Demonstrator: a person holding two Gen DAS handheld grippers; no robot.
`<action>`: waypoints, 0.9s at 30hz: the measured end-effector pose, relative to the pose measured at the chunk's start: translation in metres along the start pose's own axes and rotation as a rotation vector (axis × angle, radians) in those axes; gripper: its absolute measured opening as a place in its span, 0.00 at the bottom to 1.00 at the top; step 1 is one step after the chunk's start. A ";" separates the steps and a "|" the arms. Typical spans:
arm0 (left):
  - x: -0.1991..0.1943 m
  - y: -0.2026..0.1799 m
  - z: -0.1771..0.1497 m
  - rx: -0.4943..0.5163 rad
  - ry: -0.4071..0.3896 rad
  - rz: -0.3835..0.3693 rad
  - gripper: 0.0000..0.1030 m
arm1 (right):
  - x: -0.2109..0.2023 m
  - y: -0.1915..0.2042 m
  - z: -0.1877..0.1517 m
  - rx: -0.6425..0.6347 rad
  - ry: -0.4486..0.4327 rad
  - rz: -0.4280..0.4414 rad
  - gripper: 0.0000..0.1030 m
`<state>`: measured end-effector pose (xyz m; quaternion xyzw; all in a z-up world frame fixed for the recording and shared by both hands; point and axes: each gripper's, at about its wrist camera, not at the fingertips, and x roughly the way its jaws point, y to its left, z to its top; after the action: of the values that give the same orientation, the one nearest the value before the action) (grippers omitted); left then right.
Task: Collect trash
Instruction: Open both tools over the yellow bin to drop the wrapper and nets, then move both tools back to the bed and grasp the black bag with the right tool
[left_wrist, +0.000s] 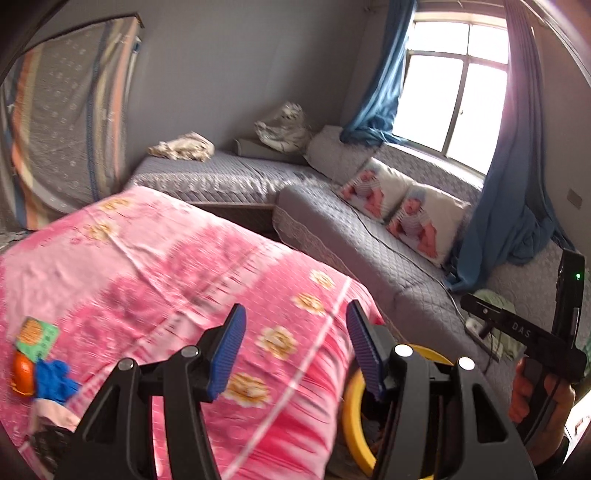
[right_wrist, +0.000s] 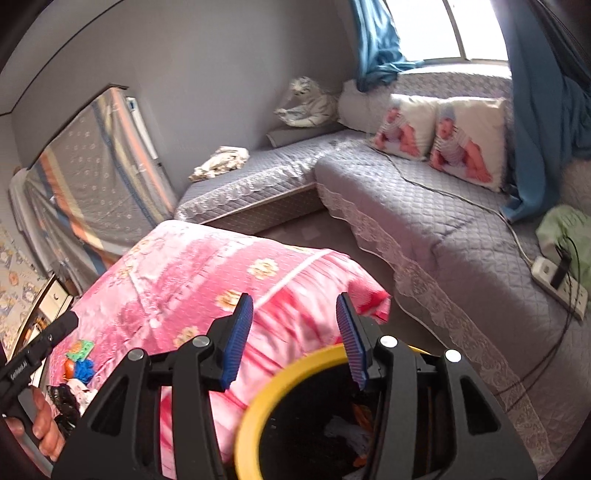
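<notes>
Your left gripper (left_wrist: 295, 343) hangs over the pink flowered cloth (left_wrist: 177, 266) with its blue pads spread wide and nothing between them. Your right gripper (right_wrist: 295, 332) is released too, its fingers parted over the near right corner of the same cloth, right above the yellow-rimmed bin (right_wrist: 255, 413) that stands just beside that corner. In the right wrist view the bin's dark inside shows some scraps, white and orange, though what they are is too dim to tell. The trash you are after lies at the near left edge of the pink cloth: a green and orange wrapper (left_wrist: 37, 336), an orange piece (left_wrist: 23, 373) touching it, a crumpled blue scrap (left_wrist: 55, 380) just beside that, and a black crinkled bit (right_wrist: 66, 402) nearest to you, with something pale pink next to it. All of that sits well apart from both sets of pads. Beyond the cloth, a grey quilted sofa (left_wrist: 369, 251) runs along the wall and under the window (left_wrist: 454, 92), with two baby-print cushions (right_wrist: 439, 133) leaning on its back, blue curtains (left_wrist: 380, 85) hanging on either side, and a white power strip (right_wrist: 557, 284) lying on the seat near a green cloth (right_wrist: 565, 225).
</notes>
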<state>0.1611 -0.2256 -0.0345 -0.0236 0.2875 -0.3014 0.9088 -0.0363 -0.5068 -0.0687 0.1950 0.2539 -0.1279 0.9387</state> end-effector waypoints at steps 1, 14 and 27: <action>-0.007 0.009 0.005 -0.005 -0.016 0.022 0.52 | 0.001 0.012 0.003 -0.018 -0.003 0.018 0.44; -0.067 0.119 0.025 -0.086 -0.106 0.292 0.63 | 0.011 0.150 0.011 -0.181 0.012 0.258 0.53; -0.067 0.220 0.013 -0.194 -0.053 0.443 0.70 | 0.027 0.257 -0.044 -0.321 0.166 0.475 0.57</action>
<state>0.2415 -0.0095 -0.0372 -0.0551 0.2892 -0.0651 0.9535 0.0549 -0.2625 -0.0405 0.1078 0.2937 0.1537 0.9373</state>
